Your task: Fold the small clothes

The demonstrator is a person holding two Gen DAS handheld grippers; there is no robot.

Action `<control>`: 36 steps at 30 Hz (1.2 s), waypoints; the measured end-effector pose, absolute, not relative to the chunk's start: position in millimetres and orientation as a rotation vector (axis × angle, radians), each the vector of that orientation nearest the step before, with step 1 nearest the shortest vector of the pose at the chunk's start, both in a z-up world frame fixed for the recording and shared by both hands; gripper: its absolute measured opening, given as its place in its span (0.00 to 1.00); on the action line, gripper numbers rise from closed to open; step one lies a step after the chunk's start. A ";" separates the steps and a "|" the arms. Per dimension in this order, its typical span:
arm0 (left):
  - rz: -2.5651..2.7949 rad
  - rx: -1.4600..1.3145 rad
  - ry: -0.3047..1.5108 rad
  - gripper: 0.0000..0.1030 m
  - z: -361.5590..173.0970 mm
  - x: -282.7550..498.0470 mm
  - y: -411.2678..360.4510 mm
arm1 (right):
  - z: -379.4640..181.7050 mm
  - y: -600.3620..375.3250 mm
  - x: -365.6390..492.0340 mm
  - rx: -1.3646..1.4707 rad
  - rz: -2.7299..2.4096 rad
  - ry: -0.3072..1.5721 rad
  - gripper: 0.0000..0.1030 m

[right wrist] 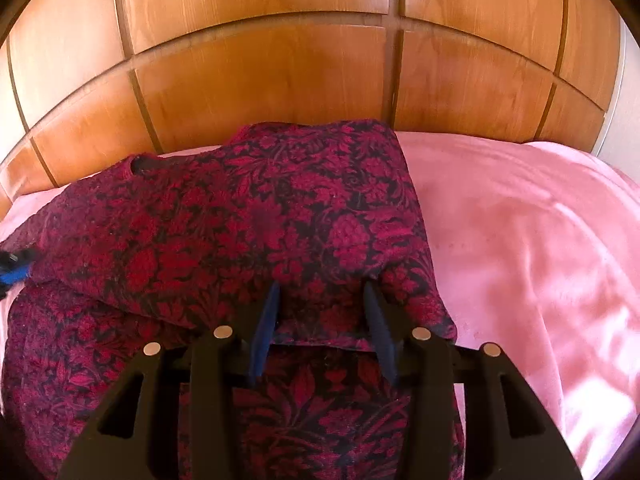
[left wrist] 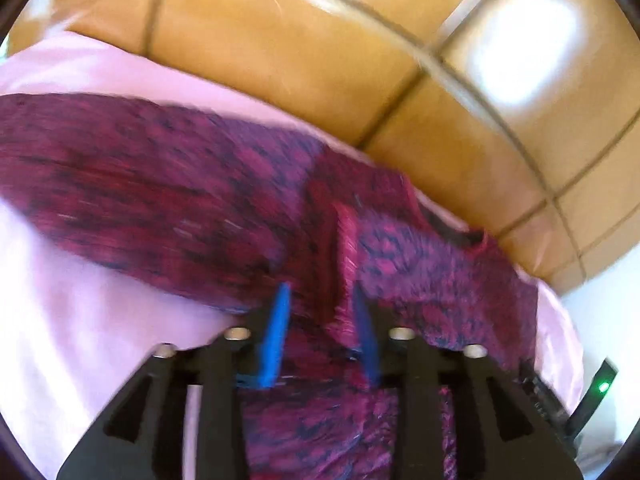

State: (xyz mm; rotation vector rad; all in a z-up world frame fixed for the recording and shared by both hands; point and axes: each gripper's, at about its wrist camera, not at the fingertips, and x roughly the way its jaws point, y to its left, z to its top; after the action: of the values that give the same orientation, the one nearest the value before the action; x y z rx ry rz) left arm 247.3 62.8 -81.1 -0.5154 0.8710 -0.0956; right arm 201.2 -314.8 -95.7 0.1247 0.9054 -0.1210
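A: Where's the garment?

B: The red-and-black floral garment [right wrist: 256, 216] lies folded over itself on the pink bed sheet [right wrist: 520, 240], right under and ahead of the right gripper [right wrist: 320, 292]. Its neck opening shows far ahead and to the left of that claw.

A: Any label or writing on it?

B: None that I can read. The left wrist view is blurred.

A: The claws?

B: The right gripper's jaws stand apart with a folded edge of the cloth in the gap; whether the pads press on it I cannot tell. The left gripper [left wrist: 320, 296] is spread too, and a raised ridge of the garment [left wrist: 160, 184] stands up between its blue pads [left wrist: 276, 332], closer to the right-hand pad. Contact isn't clear through the blur.

A: The surface and the room?

B: The sheet spreads wide and wrinkled to the right of the right claw. Beyond the garment, straight ahead of both claws, stands a wooden headboard [right wrist: 280, 72] of panels with darker seams, glossy with glare.

A: Anything else around?

B: At the far left edge of the right wrist view, a bit of the left gripper's blue pad pokes in beside the cloth. Low right of the left claw, a dark device with a green light [left wrist: 602, 387].
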 end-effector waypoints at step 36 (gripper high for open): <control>0.192 -0.807 0.660 0.09 -48.7 226.5 313.3 | -97.3 -290.9 202.0 0.021 -0.191 0.887 0.48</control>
State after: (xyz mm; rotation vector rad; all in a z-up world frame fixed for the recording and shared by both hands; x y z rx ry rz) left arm 226.5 313.3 -48.6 -0.8069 0.6595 0.1919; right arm 202.0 -290.9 -97.3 0.0206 0.8874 -0.1911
